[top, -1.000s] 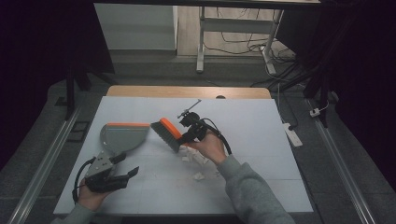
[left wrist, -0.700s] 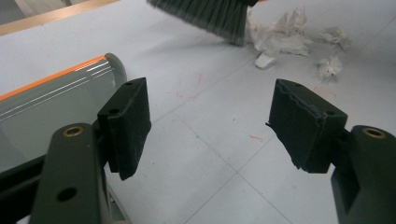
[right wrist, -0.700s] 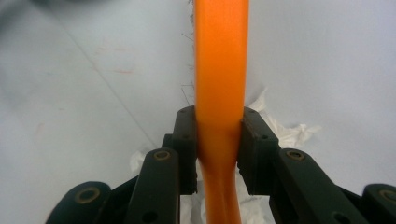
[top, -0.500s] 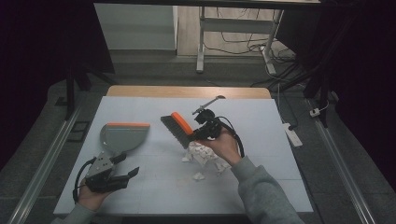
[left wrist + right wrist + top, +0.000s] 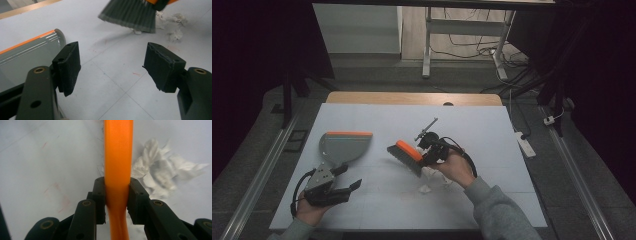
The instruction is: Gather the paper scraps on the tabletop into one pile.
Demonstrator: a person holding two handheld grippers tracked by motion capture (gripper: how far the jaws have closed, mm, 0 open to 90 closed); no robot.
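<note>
Brush (image 5: 406,155): orange back and handle, dark grey bristles, held in the black right gripper (image 5: 117,195). Dustpan (image 5: 343,146): grey body, orange strip along its edge, beside the black left gripper (image 5: 112,67). Crumpled paper scraps (image 5: 160,175): white, just beyond the right gripper. Surface (image 5: 492,130): white, marked with faint red scuffs and thin grid lines. Sleeve (image 5: 499,215): grey.

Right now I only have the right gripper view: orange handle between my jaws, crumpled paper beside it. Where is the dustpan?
Observer: In the high view the dustpan lies on the table to the left of the brush, apart from it.
Operator: Is the left gripper holding the pan?
Observer: No. The left gripper is open, nothing between its jaws, with the pan just beside it.
Operator: Where are the brush bristles?
Observer: The left gripper view shows them next to the paper scraps.
</note>
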